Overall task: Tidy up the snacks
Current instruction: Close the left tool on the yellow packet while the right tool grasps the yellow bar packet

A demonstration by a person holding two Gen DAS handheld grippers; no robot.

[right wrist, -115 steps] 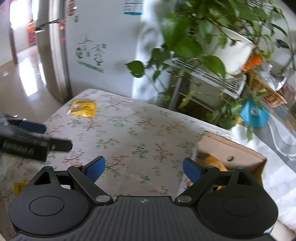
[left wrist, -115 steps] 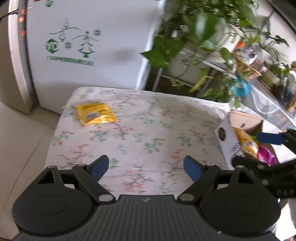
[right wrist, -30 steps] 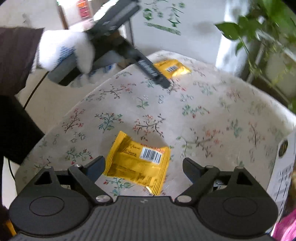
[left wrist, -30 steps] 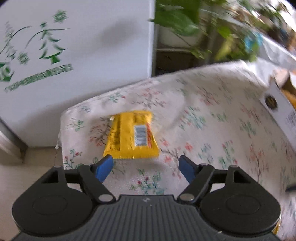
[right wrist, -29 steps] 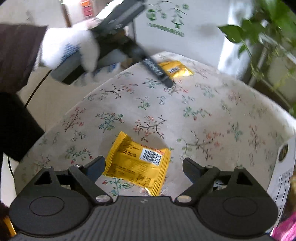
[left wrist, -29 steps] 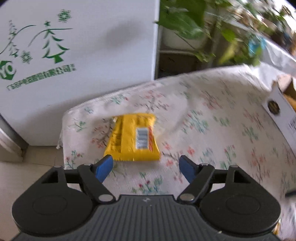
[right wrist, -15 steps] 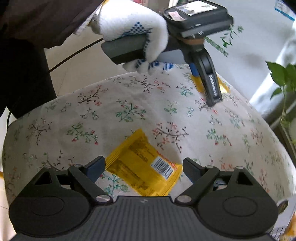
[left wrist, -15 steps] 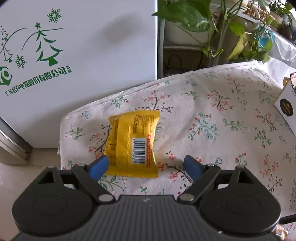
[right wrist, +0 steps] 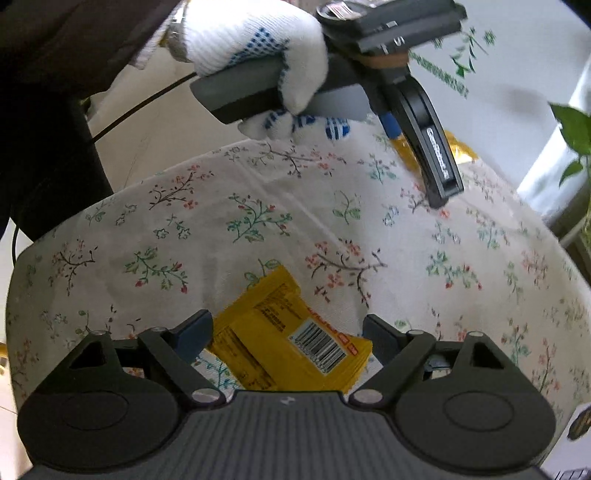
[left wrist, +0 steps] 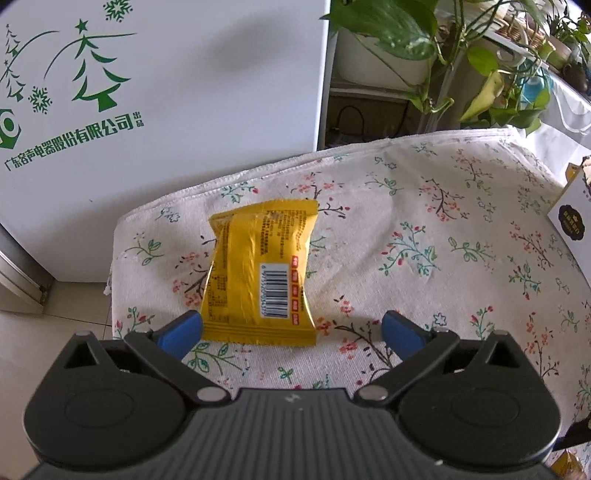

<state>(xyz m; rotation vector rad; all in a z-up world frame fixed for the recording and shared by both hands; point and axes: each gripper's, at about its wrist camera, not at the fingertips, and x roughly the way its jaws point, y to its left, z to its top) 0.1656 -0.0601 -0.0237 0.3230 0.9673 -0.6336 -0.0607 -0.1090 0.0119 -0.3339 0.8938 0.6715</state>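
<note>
Over on the left, the left gripper (left wrist: pixel 291 330) points down at the far corner of the floral cotton tablecloth (left wrist: pixel 424 236), its blue-tipped jaws spread wide after just opening further. A yellow foil snack packet with a barcode (left wrist: pixel 260 275) lies flat on the cloth in front of them, its near sealed edge just beside the left fingertip (left wrist: pixel 183 330) and well clear of the right one; neither pad presses on it. Behind the table stands a white appliance with green tree and snowflake print (left wrist: pixel 147 92), and further right a leafy green potted plant (left wrist: pixel 399 29). At the right edge shows a white carton with a dark round label (left wrist: pixel 572 221).

In the right wrist view, a white knit-gloved hand (right wrist: pixel 255 55) holds that left tool above the cloth. Lower down, the right gripper (right wrist: pixel 288 341) hovers over a second yellow barcode packet (right wrist: pixel 284 347), which lies on the cloth between the parted jaws. They have just been closing a little, yet the pads do not appear to press on it.
</note>
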